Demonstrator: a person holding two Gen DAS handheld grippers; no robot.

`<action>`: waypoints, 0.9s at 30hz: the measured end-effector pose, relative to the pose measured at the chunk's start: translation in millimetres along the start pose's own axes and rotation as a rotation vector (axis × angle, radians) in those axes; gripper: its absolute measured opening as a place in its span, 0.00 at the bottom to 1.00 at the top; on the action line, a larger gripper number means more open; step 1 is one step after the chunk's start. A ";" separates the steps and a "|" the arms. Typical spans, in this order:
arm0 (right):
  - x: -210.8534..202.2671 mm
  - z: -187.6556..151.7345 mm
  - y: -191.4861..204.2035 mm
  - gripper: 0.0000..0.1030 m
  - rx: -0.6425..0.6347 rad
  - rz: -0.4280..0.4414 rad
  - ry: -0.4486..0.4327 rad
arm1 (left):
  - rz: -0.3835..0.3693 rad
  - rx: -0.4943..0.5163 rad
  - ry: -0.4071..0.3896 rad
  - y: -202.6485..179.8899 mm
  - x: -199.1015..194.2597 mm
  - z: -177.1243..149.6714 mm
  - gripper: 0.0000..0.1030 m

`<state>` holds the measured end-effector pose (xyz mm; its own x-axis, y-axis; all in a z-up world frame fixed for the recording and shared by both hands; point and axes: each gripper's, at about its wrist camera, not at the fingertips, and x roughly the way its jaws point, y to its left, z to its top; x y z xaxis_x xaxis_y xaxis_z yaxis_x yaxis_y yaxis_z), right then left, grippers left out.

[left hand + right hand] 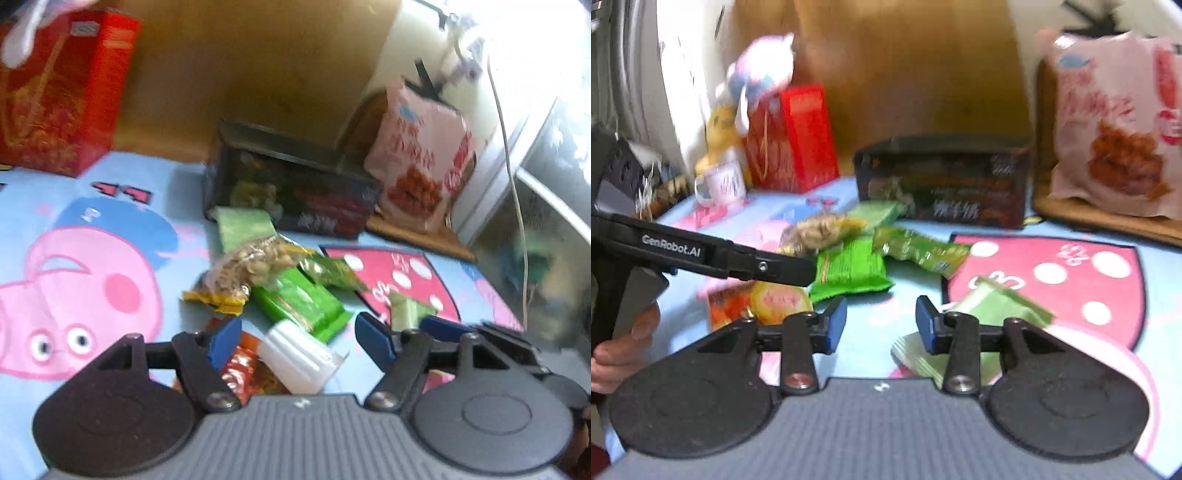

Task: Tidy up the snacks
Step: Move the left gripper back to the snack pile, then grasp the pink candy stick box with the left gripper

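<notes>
Several snack packets are lying in a loose heap on the cartoon-printed cloth (110, 206) covering the desk, just in front of the dark open-topped box (945, 181), which I judge is where they are meant to go. In that heap a peanut bag (243, 266) is resting partly over a bright green packet (299, 302), with a darker green packet (919, 251) just beside them. A white tube-like pack (299, 350) and an orange-red wrapper (243, 365) are sitting nearest the left tongs (295, 339), whose jaws are standing wide apart with nothing between them. The right tongs (881, 325) are also gaping empty, and a pale green packet (993, 306) is lying just to their right, apart from the heap.

A big pink snack bag (1115, 125) is leaning upright at the back right, and a red carton (798, 140) is standing at the back left, both probably parked out of the way.

Everything is smeared by motion, so no label is readable. Whatever is inside the box is hidden behind its front wall. The wrapper is half covered by the left tongs' own linkage, and the soft toys (757, 77) beside the carton are only blurs.
</notes>
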<state>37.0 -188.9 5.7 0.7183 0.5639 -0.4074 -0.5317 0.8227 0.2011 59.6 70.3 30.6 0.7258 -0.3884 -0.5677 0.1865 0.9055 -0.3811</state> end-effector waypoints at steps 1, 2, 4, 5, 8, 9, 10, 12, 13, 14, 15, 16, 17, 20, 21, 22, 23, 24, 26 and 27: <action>-7.9 -0.5 -1.7 0.45 0.021 0.004 -0.031 | 0.001 -0.016 -0.018 3.6 -8.3 -0.6 0.70; -14.9 -1.3 -3.3 0.45 0.041 0.014 -0.056 | 0.003 -0.026 -0.031 6.5 -14.4 -0.9 0.70; -23.4 -4.9 -1.7 0.47 0.068 0.046 -0.086 | 0.008 -0.043 -0.057 13.0 -28.5 -2.8 0.71; -27.0 -8.3 -0.6 0.47 0.071 0.062 -0.091 | 0.011 -0.048 -0.064 14.9 -32.2 -2.4 0.72; -34.6 -17.2 3.5 0.48 0.063 0.067 -0.083 | 0.029 -0.044 -0.088 19.4 -48.6 -13.0 0.74; -37.1 -20.1 4.6 0.48 0.066 0.062 -0.079 | 0.036 -0.037 -0.093 20.1 -51.2 -16.9 0.74; -39.4 -22.5 5.3 0.48 0.077 0.062 -0.077 | 0.043 -0.030 -0.096 20.6 -54.1 -22.2 0.74; -41.8 -27.0 5.5 0.49 0.114 0.079 -0.072 | 0.046 -0.027 -0.098 22.2 -57.7 -32.0 0.74; -41.6 -29.7 5.9 0.49 0.126 0.086 -0.069 | 0.042 -0.028 -0.101 22.5 -59.2 -36.1 0.74; -41.8 -32.3 6.7 0.52 0.132 0.087 -0.067 | 0.034 -0.028 -0.106 23.0 -60.3 -40.8 0.74; -41.3 -34.7 8.1 0.53 0.137 0.085 -0.064 | 0.028 -0.025 -0.116 22.5 -62.6 -45.8 0.74; -40.7 -37.2 9.6 0.53 0.139 0.089 -0.056 | 0.021 -0.017 -0.125 21.1 -65.0 -49.9 0.74; -40.2 -39.8 10.7 0.53 0.140 0.092 -0.050 | 0.009 -0.007 -0.133 19.4 -67.6 -53.4 0.74; -39.5 -43.7 13.9 0.53 0.127 0.076 -0.045 | -0.026 0.028 -0.147 12.3 -73.8 -61.0 0.74; -39.4 -44.0 14.3 0.53 0.125 0.071 -0.047 | -0.036 0.036 -0.149 10.4 -75.1 -62.6 0.74; -39.4 -44.2 14.2 0.53 0.126 0.069 -0.048 | -0.048 0.040 -0.149 8.8 -76.4 -64.1 0.73; -39.2 -44.4 13.9 0.53 0.128 0.067 -0.047 | -0.059 0.042 -0.147 8.2 -77.5 -65.4 0.72; -38.9 -45.2 13.2 0.53 0.130 0.064 -0.046 | -0.071 0.045 -0.144 6.9 -78.5 -66.7 0.71; -38.3 -46.6 12.7 0.53 0.135 0.058 -0.041 | -0.090 0.054 -0.138 4.2 -79.5 -69.4 0.70; -38.1 -47.1 12.9 0.53 0.136 0.056 -0.040 | -0.099 0.059 -0.135 3.3 -80.2 -70.6 0.67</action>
<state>-18.4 -203.2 -18.2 0.7079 0.6092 -0.3573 -0.5076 0.7907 0.3423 -44.8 92.4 23.3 0.7836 -0.4534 -0.4247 0.2974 0.8740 -0.3843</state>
